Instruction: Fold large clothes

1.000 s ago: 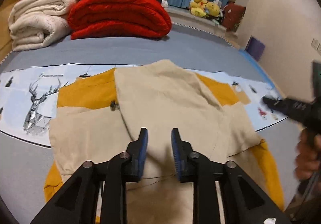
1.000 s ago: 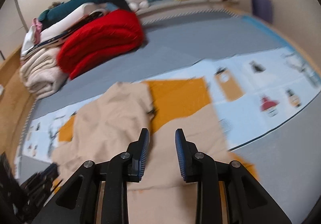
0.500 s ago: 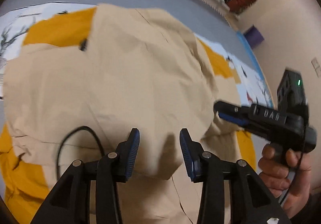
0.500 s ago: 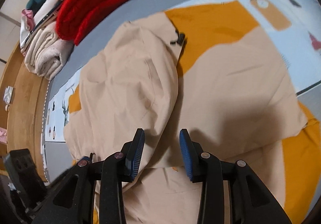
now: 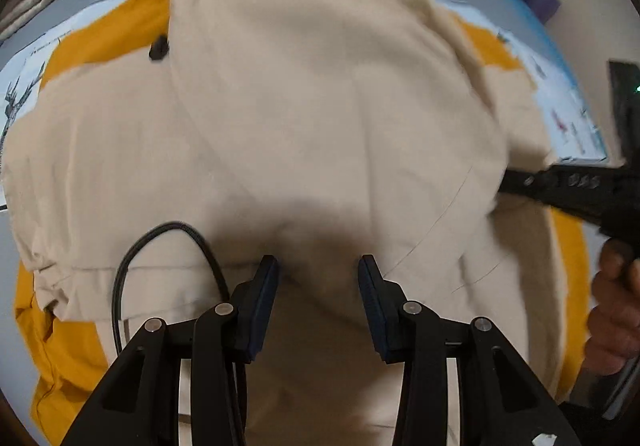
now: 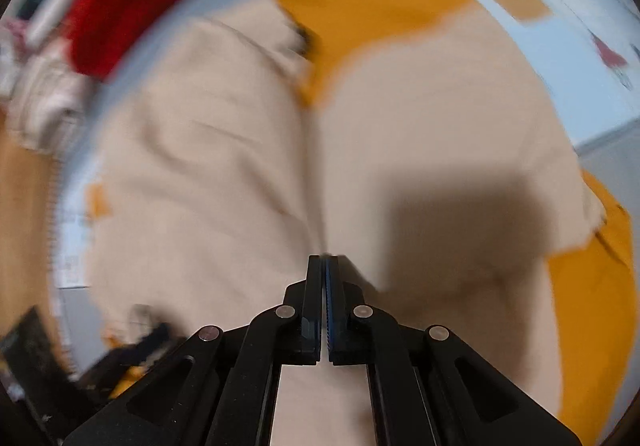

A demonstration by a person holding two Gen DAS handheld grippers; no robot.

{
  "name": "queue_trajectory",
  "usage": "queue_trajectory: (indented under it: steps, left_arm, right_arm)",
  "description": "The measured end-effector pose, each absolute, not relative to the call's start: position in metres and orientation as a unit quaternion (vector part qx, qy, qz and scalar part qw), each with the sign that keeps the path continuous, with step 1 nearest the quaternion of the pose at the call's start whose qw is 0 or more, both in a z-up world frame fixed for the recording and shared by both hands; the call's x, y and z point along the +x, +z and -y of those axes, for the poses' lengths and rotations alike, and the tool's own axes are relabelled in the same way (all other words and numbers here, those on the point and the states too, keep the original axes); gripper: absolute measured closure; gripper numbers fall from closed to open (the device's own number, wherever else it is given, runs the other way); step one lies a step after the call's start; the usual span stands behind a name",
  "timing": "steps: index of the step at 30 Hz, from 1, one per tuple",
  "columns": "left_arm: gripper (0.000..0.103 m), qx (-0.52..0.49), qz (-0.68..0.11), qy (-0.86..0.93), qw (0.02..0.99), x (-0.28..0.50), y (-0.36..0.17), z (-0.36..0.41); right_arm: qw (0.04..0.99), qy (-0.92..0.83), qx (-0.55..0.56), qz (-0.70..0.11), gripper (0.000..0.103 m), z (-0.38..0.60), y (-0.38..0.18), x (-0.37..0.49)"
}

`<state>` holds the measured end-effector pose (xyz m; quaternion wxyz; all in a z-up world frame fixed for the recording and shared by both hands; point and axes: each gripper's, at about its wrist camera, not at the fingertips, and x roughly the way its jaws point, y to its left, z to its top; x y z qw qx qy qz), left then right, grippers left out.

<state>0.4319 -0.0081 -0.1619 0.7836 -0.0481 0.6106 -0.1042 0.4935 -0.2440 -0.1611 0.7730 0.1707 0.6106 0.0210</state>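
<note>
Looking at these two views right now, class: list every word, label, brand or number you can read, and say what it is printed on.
None can be read.
Printed sheet under the beige and yellow garment: small pictures only, any lettering too small and blurred.
Right gripper, seen from the left wrist: marks on its side too blurred to read.
Right wrist view: motion blur, nothing legible.

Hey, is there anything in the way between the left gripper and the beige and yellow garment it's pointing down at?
Nothing solid blocks it. The left gripper hangs with its jaws apart right over the beige and yellow garment. A black cable loops over the cloth just beside its left finger and might get pinched.
</note>
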Motion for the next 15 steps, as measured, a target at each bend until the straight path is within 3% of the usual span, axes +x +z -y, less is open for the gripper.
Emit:
queue_trajectory:
  steps: [3,10,15]
  left_arm:
    - [0.065,-0.049,-0.605,-0.111,0.787,0.433,-0.152,0.005]
    - [0.065,-0.072,-0.582,-0.105,0.803,0.437,-0.13,-0.018]
    - [0.065,-0.109,-0.566,-0.073,0.814,0.443,-0.121,-0.041]
  right_arm:
    - [0.785,0.019,0.162,-0.597,0.1,0.243,-0.151,0.494]
    - [0.871,0.054,0.154,-0.463,0.094,0.23,-0.085,0.488]
    - [0.801,0.202,0.15,-0.543,0.072,0.179,-0.118,0.494]
